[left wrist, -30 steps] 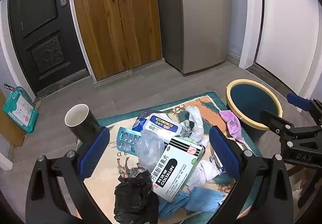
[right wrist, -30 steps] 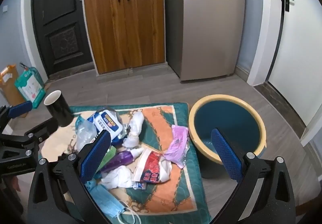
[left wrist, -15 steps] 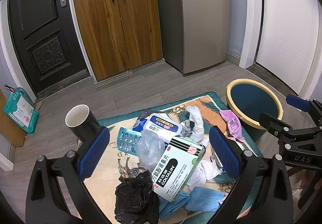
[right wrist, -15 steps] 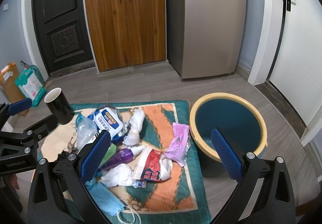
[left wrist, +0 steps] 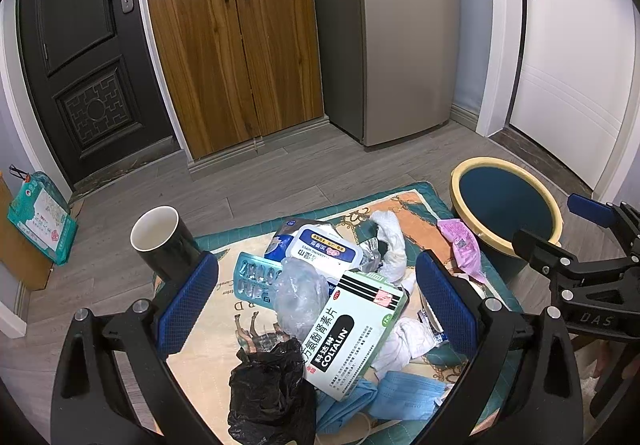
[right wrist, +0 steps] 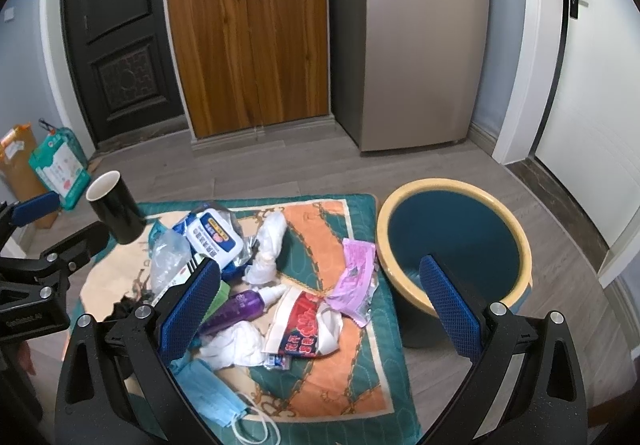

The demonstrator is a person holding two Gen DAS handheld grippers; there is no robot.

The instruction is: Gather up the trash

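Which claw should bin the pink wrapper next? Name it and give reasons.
Right. The right claw hangs open between the pink wrapper and the bin beside it. The left claw is open over the medicine box, farther from both.

Home entryway; dark front door (left wrist: 86, 57); wooden cabinet (left wrist: 236, 41); fridge (left wrist: 404, 29); plank floor (left wrist: 256, 185)

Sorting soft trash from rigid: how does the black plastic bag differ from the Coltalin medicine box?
The black plastic bag is dark, crumpled and shapeless; the Coltalin medicine box is pale green, printed and keeps flat faces with straight edges. The bag sits low on the mat; the box lies tilted on other trash. Both lie in the pile, between the open left gripper's fingers in its view, ungrasped.
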